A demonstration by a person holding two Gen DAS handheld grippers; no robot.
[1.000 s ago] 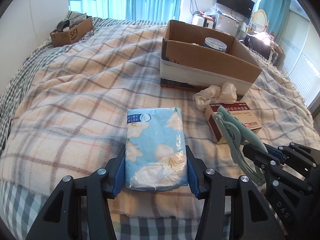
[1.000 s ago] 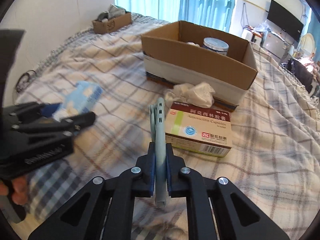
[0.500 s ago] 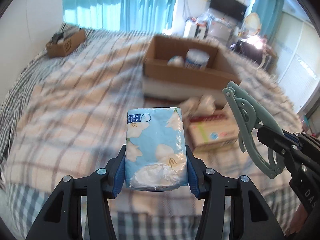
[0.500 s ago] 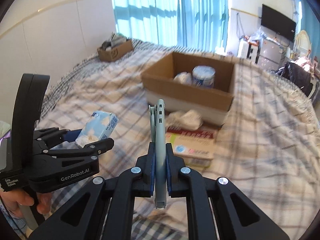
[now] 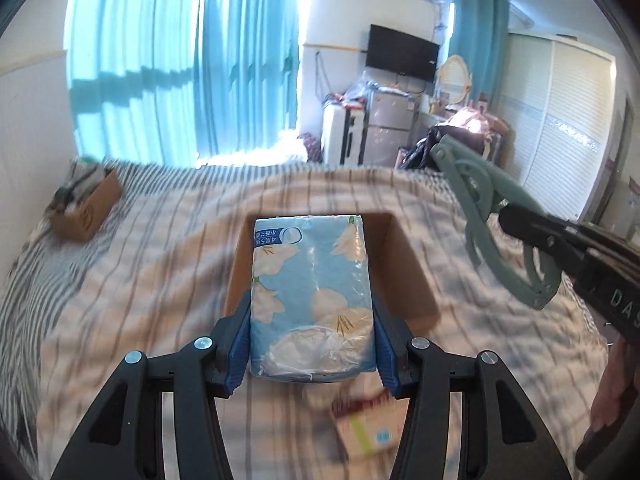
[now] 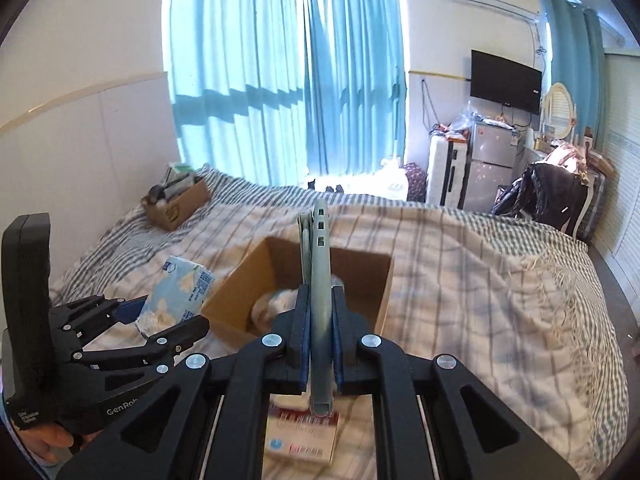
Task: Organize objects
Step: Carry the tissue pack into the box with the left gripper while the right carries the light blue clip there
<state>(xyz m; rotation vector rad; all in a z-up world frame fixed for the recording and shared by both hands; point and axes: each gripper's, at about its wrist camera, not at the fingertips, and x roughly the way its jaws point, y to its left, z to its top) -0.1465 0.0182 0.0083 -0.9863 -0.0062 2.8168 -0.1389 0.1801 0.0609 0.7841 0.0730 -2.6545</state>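
Left gripper [image 5: 312, 344] — jaws pinching a tissue pack [image 5: 310, 300] above the cardboard box [image 5: 408, 276]; right gripper [image 6: 320, 344] jaws clamp a green clip [image 6: 320, 280].

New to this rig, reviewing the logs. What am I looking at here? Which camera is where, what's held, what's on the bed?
There is no robot arm. A person holds a handheld two-finger claw in each hand, and each claw carries a fisheye camera looking out along its fingers, so the black prongs at the bottom of each picture are that claw's own.

In the left view, the left claw is shut on a blue tissue pack. In the right view, the right claw is shut on a grey-green plastic clip, seen edge-on.

Both hover over a plaid-covered bed. On it sit an open cardboard box, a red-and-white medicine box and a smaller carton near the wall.
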